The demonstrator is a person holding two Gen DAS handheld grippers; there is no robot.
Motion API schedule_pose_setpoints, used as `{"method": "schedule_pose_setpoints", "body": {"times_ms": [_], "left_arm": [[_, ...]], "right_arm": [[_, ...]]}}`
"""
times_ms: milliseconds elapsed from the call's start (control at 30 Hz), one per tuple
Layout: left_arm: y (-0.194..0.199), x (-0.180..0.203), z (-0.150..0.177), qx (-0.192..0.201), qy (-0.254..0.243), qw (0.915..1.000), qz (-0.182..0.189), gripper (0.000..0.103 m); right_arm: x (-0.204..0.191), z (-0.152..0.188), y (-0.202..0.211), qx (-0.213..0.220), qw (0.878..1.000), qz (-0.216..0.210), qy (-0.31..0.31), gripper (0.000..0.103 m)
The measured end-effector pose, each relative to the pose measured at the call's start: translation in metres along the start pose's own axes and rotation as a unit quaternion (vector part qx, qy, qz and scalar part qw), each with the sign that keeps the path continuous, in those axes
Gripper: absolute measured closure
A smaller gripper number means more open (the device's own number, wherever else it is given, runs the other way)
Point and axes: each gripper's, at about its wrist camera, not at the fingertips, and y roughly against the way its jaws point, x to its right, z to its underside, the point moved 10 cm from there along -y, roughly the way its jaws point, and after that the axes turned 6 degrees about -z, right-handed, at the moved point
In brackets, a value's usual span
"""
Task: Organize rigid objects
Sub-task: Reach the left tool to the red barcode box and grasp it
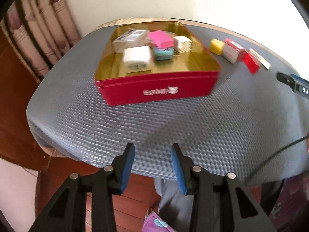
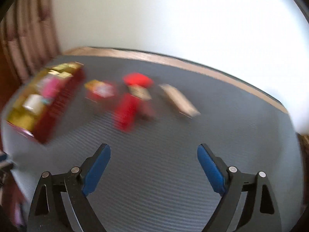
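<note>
A red tin (image 1: 158,89) with a gold inside stands on the grey mat (image 1: 154,127). It holds a white box (image 1: 137,57), a pink block (image 1: 161,38), a teal piece (image 1: 163,53) and other small boxes. To its right lie a yellow block (image 1: 216,46), a red-and-white box (image 1: 232,51) and a red box (image 1: 251,60). My left gripper (image 1: 153,147) hovers at the mat's near edge, jaws slightly apart and empty. My right gripper (image 2: 153,147) stands wide open and empty over the mat, short of the blurred red boxes (image 2: 125,112) and a beige flat box (image 2: 179,100). The tin (image 2: 58,106) is at the left.
A curtain (image 1: 38,38) hangs at the left by the wall. The wooden floor (image 1: 135,193) and a person's grey trouser leg (image 1: 173,203) show below the table's near edge. A black cable (image 1: 276,154) crosses the mat at the right.
</note>
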Motion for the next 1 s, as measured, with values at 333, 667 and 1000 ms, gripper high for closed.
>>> {"method": "schedule_pose_setpoints", "body": {"times_ms": [333,667,1000], "left_arm": [[0.018,0.078,0.007,0.004,-0.072,0.9929,0.094,0.063],[0.039,0.151,-0.075,0.031,-0.124,0.9796,0.155,0.063],[0.015,0.193,-0.171,0.038,-0.3,0.9376,0.172,0.056]], "right_arm": [[0.112,0.054,-0.002,-0.016,0.994,0.068,-0.08,0.007],[0.102,0.048,0.001,0.004,0.996,0.013,-0.092,0.004],[0.096,0.049,0.002,0.014,0.995,-0.019,-0.094,0.003]]}}
